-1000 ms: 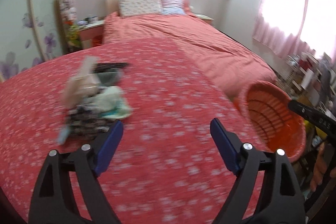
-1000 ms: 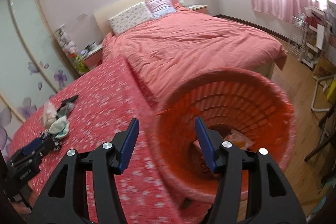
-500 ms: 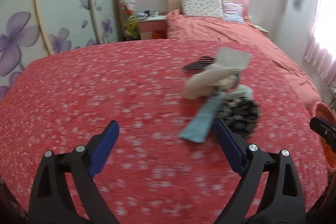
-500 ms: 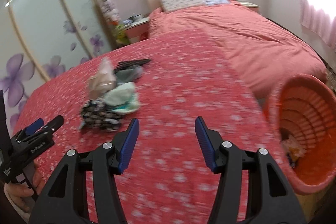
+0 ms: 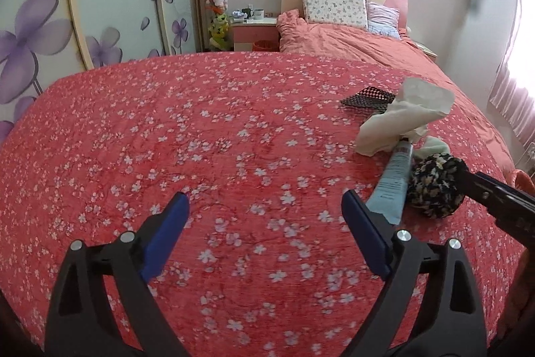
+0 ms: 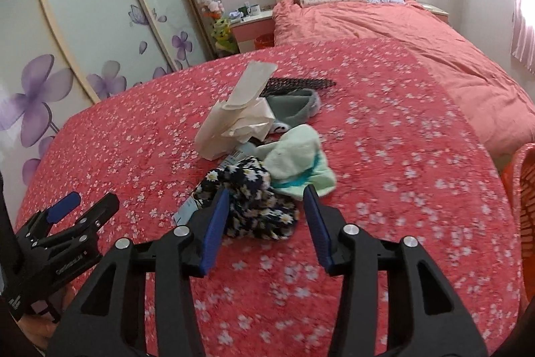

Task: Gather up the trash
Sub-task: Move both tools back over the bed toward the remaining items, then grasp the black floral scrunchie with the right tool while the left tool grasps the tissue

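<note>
On the floral red bedspread [image 6: 401, 183] lies the trash pile: crumpled paper bag [image 6: 234, 119], then the floral black bundle [image 6: 254, 199] beside it. The right gripper [image 6: 266, 213], empty jaws closing, is reaching (judging) for that bundle; left gripper [image 5: 265, 219] gapes wide, empty.

The room is evenly lit by soft daylight from the overexposed curtained window [image 5: 515, 82] at right, straight lines are bowed by fisheye distortion, corners are vignetted black, and the floral bedspread [image 6: 401, 189] is smeared by motion blur.

left gripper [image 5: 264, 206] agape, right gripper [image 6: 266, 201] narrowing
</note>
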Motion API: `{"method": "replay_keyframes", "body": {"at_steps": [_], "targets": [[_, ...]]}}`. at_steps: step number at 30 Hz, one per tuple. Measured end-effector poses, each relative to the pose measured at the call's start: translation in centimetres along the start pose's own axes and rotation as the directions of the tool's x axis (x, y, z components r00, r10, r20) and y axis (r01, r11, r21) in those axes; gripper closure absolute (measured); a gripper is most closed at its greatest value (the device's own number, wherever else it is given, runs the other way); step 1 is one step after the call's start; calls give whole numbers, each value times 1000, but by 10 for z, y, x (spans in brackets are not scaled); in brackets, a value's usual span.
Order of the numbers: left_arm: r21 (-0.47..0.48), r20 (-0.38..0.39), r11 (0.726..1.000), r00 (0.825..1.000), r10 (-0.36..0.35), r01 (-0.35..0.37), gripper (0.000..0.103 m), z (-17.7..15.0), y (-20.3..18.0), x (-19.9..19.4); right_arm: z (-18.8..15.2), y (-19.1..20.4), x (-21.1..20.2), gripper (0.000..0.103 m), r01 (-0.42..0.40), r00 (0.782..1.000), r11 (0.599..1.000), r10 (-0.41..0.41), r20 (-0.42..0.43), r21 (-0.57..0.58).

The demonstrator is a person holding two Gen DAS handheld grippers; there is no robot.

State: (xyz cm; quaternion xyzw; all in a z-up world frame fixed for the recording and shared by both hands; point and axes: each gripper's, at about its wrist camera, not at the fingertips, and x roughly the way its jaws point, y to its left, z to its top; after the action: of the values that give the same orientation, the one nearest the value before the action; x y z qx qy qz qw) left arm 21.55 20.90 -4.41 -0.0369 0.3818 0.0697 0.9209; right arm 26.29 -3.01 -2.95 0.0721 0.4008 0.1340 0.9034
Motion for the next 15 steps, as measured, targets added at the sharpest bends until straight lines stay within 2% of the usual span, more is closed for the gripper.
{"method": "replay_keyframes", "body": {"at_steps": [5,8,15], "targets": [[-6,-5,1000,1000,0,0,9,2,8,6,-5,5,9,94,12,1000,999,-12,-18,-30],[-4,-2,1000,1000,-7,7,9,4,6,7,-8,4,2,99,4,1000,999,-4,3,-34],[20,-8,999,999,-46,46,9,15,-17,13,-14,-22,-31,100,-12,999,1000,12,46,17]]}}
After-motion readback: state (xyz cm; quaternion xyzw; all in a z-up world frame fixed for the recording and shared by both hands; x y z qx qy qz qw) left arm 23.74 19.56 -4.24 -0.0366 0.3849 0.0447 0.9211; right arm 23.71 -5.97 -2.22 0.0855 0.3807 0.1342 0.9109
